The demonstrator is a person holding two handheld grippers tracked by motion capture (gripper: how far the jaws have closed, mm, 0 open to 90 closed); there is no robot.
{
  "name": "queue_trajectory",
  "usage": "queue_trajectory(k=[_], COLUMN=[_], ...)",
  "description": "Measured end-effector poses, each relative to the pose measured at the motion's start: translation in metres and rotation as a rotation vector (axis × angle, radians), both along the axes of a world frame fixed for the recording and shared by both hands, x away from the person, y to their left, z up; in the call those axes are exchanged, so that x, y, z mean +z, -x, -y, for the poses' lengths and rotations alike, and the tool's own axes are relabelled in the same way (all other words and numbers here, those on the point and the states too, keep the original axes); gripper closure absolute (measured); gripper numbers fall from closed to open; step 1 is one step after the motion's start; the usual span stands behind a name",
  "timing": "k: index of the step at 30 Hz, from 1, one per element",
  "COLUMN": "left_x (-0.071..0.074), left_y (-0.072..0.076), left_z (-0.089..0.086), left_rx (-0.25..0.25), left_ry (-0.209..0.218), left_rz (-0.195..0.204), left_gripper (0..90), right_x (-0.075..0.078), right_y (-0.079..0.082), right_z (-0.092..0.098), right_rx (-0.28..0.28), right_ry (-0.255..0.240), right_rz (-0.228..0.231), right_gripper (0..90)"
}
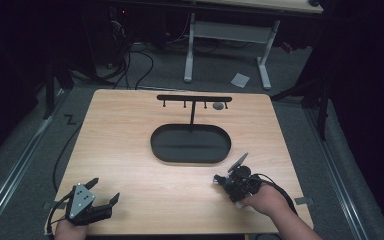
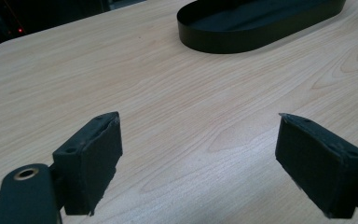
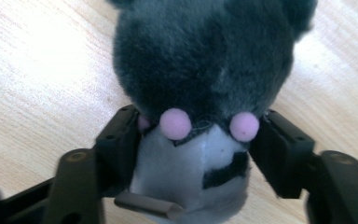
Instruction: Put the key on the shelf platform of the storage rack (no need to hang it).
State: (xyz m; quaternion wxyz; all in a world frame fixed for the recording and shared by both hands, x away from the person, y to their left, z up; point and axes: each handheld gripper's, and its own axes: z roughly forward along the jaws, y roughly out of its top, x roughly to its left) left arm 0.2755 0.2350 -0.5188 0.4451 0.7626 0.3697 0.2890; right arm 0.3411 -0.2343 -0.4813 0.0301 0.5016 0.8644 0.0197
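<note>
Just in front of the oval black metal tray [image 1: 190, 143], toward its right end, the right tongs [image 3: 193, 135] pinch a small grey-and-white plush toy with pink dots [image 3: 205, 84] on the pale wooden surface [image 1: 130, 150], its length pointing away from them. The left tongs [image 2: 198, 154], well apart, stand spread and hold nothing.

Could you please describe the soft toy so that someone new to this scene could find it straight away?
On the wooden table, look toward the person's side of the black oval tray, at the right gripper. Its jaws are shut on a plush toy: dark grey fur, a pale part below, two small pink dots, the one soft thing here.
</note>
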Motion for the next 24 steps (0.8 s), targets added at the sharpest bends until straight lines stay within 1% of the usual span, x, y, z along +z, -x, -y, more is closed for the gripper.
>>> queue_trajectory(k=[1,5,6,9,10,11,12,15,18,19,20,21,22,23,24], left_x=[0.000,0.000,0.000,0.000,0.000,-0.001,-0.001,-0.001,-0.001,0.000,0.000,0.000,-0.001,-0.001,-0.001], left_y=[0.000,0.001,0.002,0.002,0.001,0.001,0.001,0.001,0.001,0.000,0.000,0.000,-0.001,-0.001,-0.001], left_z=[0.000,0.000,0.001,0.001,0.001,0.001,0.001,0.002,0.002,0.003,0.004,0.004,0.004,0.003,0.003], left_rx=[0.003,0.000,0.000,-0.001,-0.002,-0.001,-0.001,-0.003,-0.004,-0.008,-0.010,-0.010,-0.010,-0.010,-0.010], left_ry=[0.000,-0.005,-0.002,-0.002,-0.004,-0.004,-0.006,-0.003,-0.003,-0.005,-0.005,-0.005,-0.003,-0.005,-0.005], left_rz=[-0.002,-0.002,0.001,0.000,-0.003,-0.004,-0.005,-0.004,-0.001,0.001,0.001,0.001,0.002,-0.002,-0.002], left_gripper=[15.2,15.2,15.2,15.2,15.2,15.2,15.2,15.2,15.2,15.2,15.2,15.2,15.2,15.2,15.2], right_x=[-0.002,0.000,0.004,0.010,0.013,0.021,0.021,0.033,0.036,0.037,0.040,0.040,0.042,0.039,0.039], right_y=[0.000,0.001,0.001,0.002,0.003,0.003,0.003,0.001,0.001,0.001,0.000,0.000,0.000,-0.001,-0.001], right_z=[0.001,0.002,0.002,0.001,0.000,0.000,0.000,0.002,0.003,0.003,0.003,0.003,0.003,0.003,0.003], right_rx=[-0.007,-0.014,0.007,0.011,0.009,0.007,0.007,-0.009,-0.012,-0.011,-0.016,-0.016,-0.033,-0.026,-0.026], right_ry=[-0.005,-0.021,-0.017,-0.012,-0.011,-0.016,-0.016,-0.024,-0.013,-0.014,-0.048,-0.048,-0.043,-0.017,-0.017], right_rz=[-0.010,-0.007,0.004,0.023,0.029,0.050,0.050,0.067,0.070,0.064,0.064,0.064,0.090,0.086,0.086], right_gripper=[39.9,43.5,45.1,45.4,45.4,45.4,45.4,45.4,45.4,45.4,45.5,45.5,46.6,46.8,46.8])
